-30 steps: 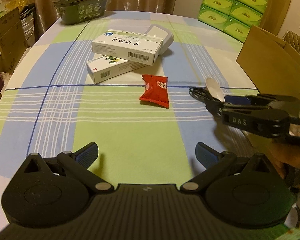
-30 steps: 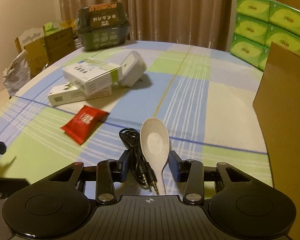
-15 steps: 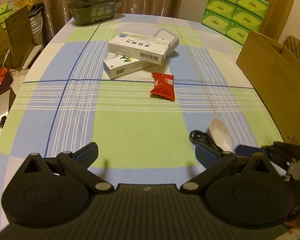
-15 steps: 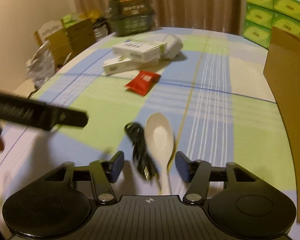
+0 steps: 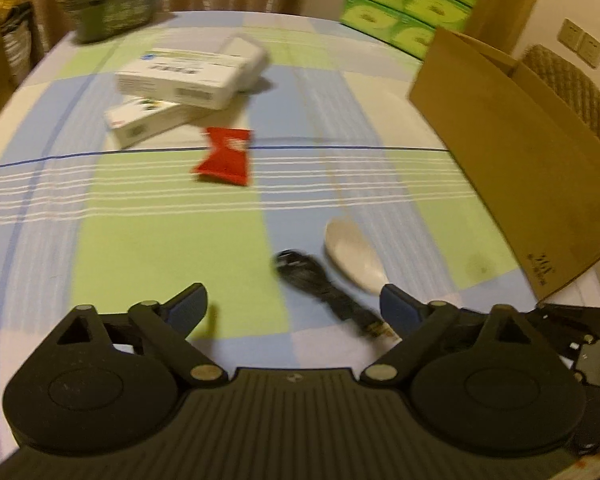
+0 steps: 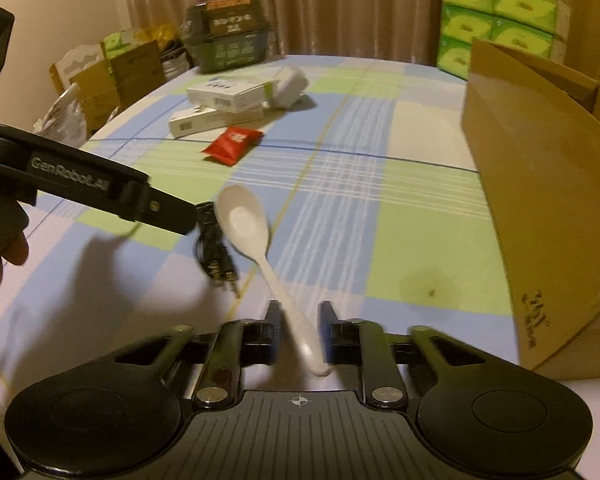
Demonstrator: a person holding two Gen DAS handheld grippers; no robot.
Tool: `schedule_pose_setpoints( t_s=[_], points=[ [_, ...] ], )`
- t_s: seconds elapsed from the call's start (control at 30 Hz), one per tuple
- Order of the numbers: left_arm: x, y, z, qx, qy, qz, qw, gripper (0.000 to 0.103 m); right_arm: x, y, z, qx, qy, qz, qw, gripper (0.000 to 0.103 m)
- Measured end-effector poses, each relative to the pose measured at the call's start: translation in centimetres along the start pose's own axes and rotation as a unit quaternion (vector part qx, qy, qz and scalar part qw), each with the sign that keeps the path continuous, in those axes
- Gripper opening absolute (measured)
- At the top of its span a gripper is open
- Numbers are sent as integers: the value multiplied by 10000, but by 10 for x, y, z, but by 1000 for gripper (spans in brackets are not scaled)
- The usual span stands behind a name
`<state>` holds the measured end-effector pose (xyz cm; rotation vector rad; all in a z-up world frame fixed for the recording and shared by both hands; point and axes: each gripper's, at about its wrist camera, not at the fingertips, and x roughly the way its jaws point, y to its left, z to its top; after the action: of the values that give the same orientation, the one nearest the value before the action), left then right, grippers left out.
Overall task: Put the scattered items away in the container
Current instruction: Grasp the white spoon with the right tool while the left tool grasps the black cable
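Checked-cloth worktop (image 6: 400, 216), cardboard box (image 6: 540, 184) to the right. Right tool (image 6: 299, 332): jaws narrowed, straddling white spoon (image 6: 246, 220) handle, contact unclear; long axis runs fwd, bowl away. Left tool (image 5: 292, 306): spread, empty, w/ black cable (image 5: 320, 284) just ahead.

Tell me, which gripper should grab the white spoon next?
Probably the right gripper: its fingers already straddle the spoon handle, narrowed but not visibly clamped. The left gripper is open, nearer the black cable.

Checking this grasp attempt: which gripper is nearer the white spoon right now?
Right. The right gripper has the spoon handle between its fingers, which are close on it but not visibly clamped. The left gripper, open, sits beside the spoon's bowl, over the black cable.
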<state>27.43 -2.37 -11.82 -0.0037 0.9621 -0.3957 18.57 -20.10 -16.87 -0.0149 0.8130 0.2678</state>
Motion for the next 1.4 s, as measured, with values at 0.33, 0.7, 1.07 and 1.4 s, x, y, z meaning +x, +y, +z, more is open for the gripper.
schedule_pose_setpoints(
  t_s=[0.33, 0.7, 1.07, 1.4],
  points=[
    [26, -23, 3, 693, 255, 62, 9973, 30, -12, -13, -6, 21, 50, -38, 10000, 9],
    [7, -2, -12, 930, 438, 24, 9947, 19, 8, -15, 14, -57, -130, -30, 9999, 47],
    [19, -12, -5, 1219, 282, 38, 9921, 26, 47, -15, 36, -357, -222, -95, 9991, 47],
    [16, -6, -6, 1118, 299, 47, 9933, 11, 57, -10, 43, -407, -289, -98, 9987, 47]
  ],
)
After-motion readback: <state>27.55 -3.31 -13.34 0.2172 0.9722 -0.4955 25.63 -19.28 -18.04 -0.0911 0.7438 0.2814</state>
